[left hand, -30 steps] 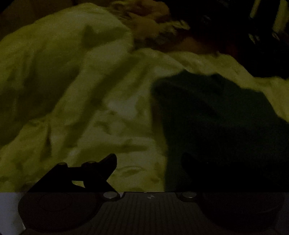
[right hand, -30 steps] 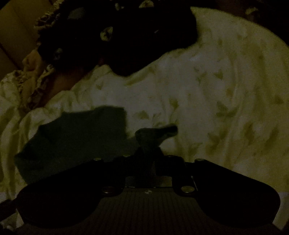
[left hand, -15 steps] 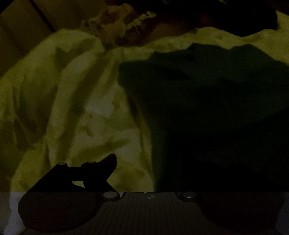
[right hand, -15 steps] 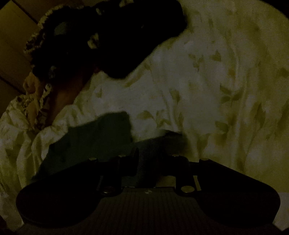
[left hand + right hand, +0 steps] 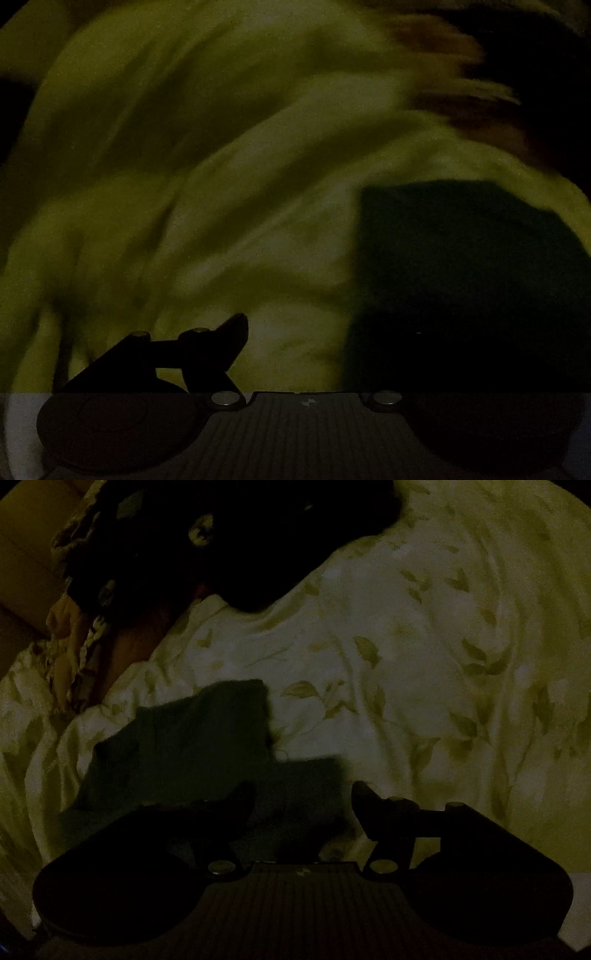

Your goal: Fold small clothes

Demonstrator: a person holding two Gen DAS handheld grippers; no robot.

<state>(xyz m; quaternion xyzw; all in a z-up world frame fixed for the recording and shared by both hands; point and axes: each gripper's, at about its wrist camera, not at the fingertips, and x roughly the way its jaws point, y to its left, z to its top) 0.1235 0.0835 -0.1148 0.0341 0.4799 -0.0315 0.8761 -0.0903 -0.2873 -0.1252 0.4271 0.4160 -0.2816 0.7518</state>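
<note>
Dark cloth (image 5: 192, 746) lies between the right gripper (image 5: 301, 797)'s opening jaws, unpinched.

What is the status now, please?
Right tongs opening, small dark green cloth garment between them, lying on pale leaf-print bedsheet. Left tongs' state unclear. Dark clothes pile beyond, not blocking.

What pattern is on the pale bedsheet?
A leaf print on the bedsheet, clearest in the right wrist view.

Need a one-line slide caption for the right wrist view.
Right claw opening over a dark green garment lying on a leaf-print sheet, dim light.
</note>
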